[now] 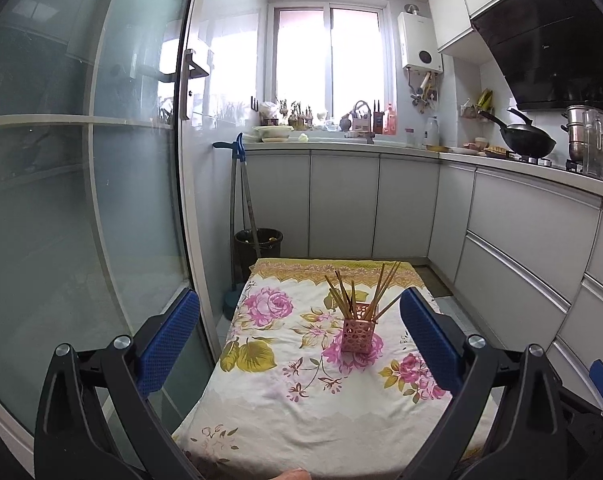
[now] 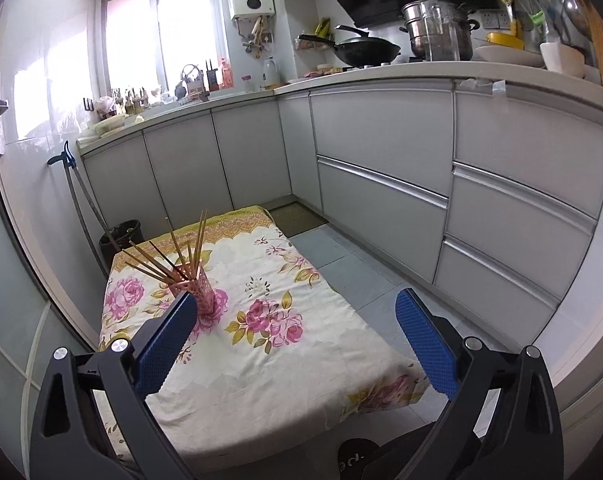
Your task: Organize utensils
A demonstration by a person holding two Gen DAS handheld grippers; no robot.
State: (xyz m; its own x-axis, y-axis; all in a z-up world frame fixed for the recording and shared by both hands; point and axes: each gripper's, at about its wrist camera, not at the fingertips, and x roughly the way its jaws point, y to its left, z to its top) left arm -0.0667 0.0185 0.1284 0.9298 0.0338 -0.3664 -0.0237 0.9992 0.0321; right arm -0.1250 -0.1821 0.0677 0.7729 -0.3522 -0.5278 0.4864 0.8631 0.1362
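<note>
Upright on a low table stands a pink perforated holder (image 1: 357,335), square in section, with a bundle of wooden chopsticks (image 1: 351,292) fanning out of its top. Seen from the right wrist, the same holder (image 2: 201,294) sits toward the far left part of the table, and its chopsticks (image 2: 169,256) lean mostly to the left. A floral cloth (image 1: 301,392) covers the table, cream with pink roses, yellow-green leaves and a yellow patterned band along the far edge.

Both tongs hang in the air above the near end of the table, well apart from the holder. The left gripper (image 1: 299,336) is released, its blue pads spread wide with nothing between them. The right gripper (image 2: 297,340) is likewise released and carries nothing; its left pad overlaps the holder's base in that view.

Beyond the table, a black waste bin (image 1: 257,246) stands on the floor beside a blue-handled mop (image 1: 237,208) leaning against the wall. Grey cabinets (image 2: 381,152) run under an L-shaped counter. On the counter sit a black wok (image 2: 365,50) and a steel steamer pot (image 2: 437,28). A white water heater (image 1: 419,42) hangs beside the bright window (image 1: 329,60). A frosted glass door (image 1: 81,160) fills the left side.
</note>
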